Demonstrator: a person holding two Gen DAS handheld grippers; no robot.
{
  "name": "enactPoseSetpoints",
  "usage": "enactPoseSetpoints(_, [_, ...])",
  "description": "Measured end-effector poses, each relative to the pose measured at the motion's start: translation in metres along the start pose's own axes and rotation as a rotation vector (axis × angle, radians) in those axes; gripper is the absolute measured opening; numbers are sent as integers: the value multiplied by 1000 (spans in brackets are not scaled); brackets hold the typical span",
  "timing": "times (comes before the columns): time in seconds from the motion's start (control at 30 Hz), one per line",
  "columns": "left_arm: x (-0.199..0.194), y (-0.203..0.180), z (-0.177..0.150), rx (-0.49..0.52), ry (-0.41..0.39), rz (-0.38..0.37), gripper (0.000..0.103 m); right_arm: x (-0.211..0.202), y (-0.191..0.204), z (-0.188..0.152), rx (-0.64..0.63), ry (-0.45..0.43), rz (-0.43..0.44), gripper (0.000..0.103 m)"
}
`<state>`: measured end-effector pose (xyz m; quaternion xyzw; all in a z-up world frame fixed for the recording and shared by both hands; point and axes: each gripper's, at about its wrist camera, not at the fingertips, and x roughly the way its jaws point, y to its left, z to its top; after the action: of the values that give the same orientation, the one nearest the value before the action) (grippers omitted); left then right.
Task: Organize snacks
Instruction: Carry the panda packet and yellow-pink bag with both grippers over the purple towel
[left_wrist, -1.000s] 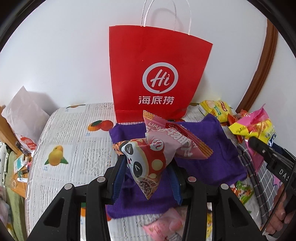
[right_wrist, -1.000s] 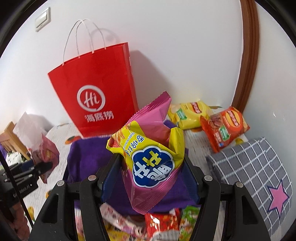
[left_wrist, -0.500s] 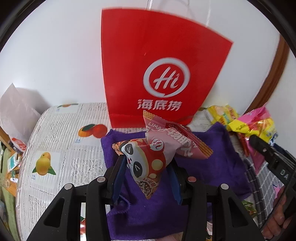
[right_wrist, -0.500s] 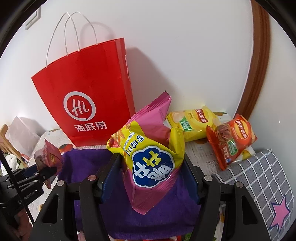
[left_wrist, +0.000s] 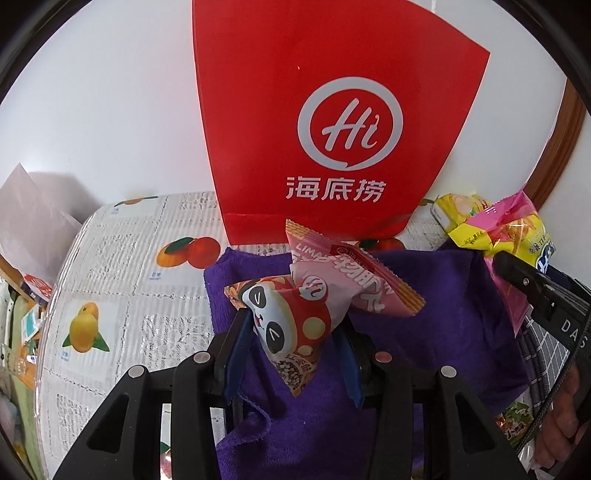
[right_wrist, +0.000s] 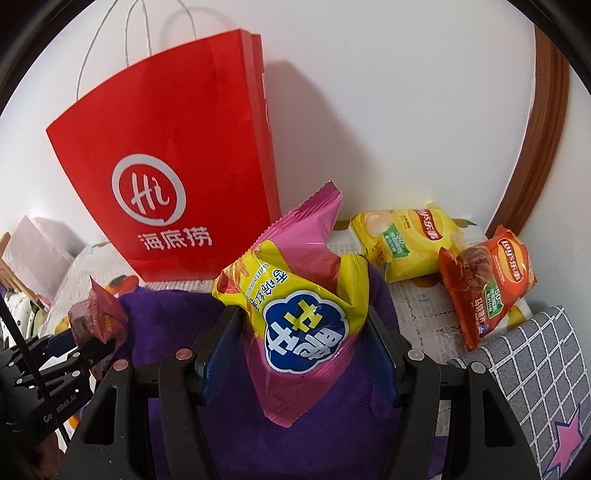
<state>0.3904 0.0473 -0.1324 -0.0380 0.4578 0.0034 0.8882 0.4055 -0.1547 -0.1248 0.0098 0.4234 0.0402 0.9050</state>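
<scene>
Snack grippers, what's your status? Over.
Left gripper clamps panda packet. Right gripper clamps pink-yellow packet. Red bag ahead, upright.

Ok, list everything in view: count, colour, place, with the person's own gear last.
Paper bag: one, red with white logo, upright against the wall behind the cloth.
Cloth: one, purple, spread on the table.
Tablecloth: one, white with fruit prints, covering the table.
Panda snack packet: one, pink and red, held above the cloth.
Sweet potato snack bag: one, pink and yellow, held above the cloth.
Yellow chip bag: one, lying by the wall, right of the paper bag.
Orange chip bag: one, right of the yellow one.
Checked cushion: one, grey with pink star, far right.
Left gripper: jaws shut on the panda snack packet.
Right gripper: jaws shut on the sweet potato snack bag.
</scene>
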Motion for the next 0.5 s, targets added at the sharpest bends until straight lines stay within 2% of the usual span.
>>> enactPoseSetpoints(0.33, [7, -10, -7, 26, 18, -1, 42, 13, -2, -6, -9, 59, -6, 64])
enactPoseSetpoints(0.5, [10, -11, -9, 28, 26, -1, 42, 28, -7, -11, -7, 119, -33, 64])
